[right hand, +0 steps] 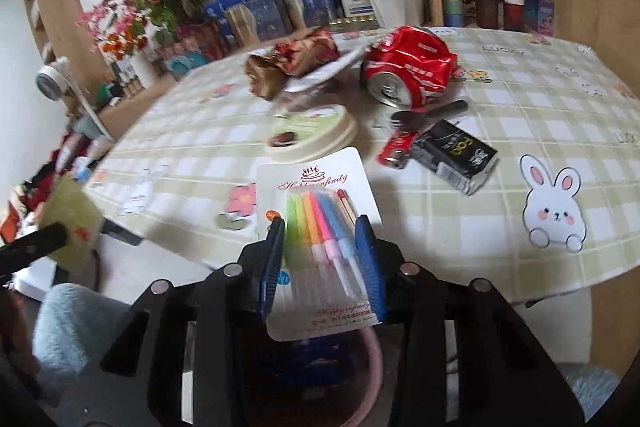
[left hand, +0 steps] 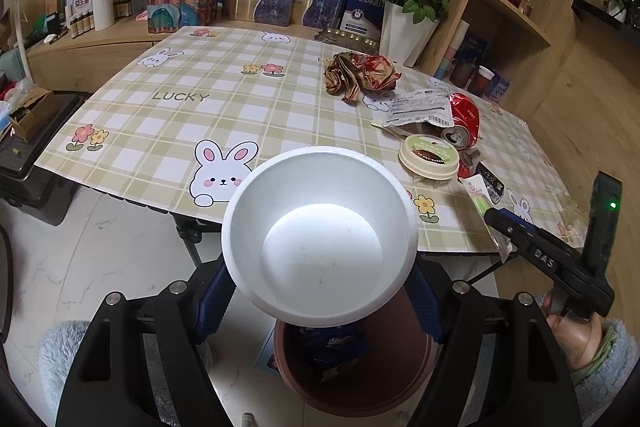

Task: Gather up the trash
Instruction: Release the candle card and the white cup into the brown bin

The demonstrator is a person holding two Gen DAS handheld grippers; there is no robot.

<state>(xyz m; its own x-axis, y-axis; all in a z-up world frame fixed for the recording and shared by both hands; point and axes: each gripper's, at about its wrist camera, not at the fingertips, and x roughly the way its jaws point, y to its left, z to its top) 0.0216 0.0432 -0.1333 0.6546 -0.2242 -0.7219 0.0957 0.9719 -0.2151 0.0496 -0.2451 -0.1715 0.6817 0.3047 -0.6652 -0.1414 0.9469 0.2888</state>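
My left gripper [left hand: 322, 307] is shut on a white bowl [left hand: 320, 235], its blue fingers [left hand: 216, 301] pressing on either side. The bowl hangs beyond the table's near edge, above a brown bin [left hand: 360, 391] that holds blue wrappers. My right gripper [right hand: 322, 255] is shut on a card pack of coloured candles [right hand: 316, 195], lifted at the table edge over the bin's rim [right hand: 376, 355]. In the left wrist view that gripper [left hand: 494, 219] comes in from the right with the pack [left hand: 480, 195].
On the checked tablecloth [left hand: 224, 115] lie crumpled brown paper [left hand: 360, 75], a crushed red can [right hand: 408, 67], a round cream lid [right hand: 316, 131], a white packet [left hand: 420, 109], a black box [right hand: 456, 155] and a dark spoon [right hand: 428, 113]. Boxes and flower vases stand behind.
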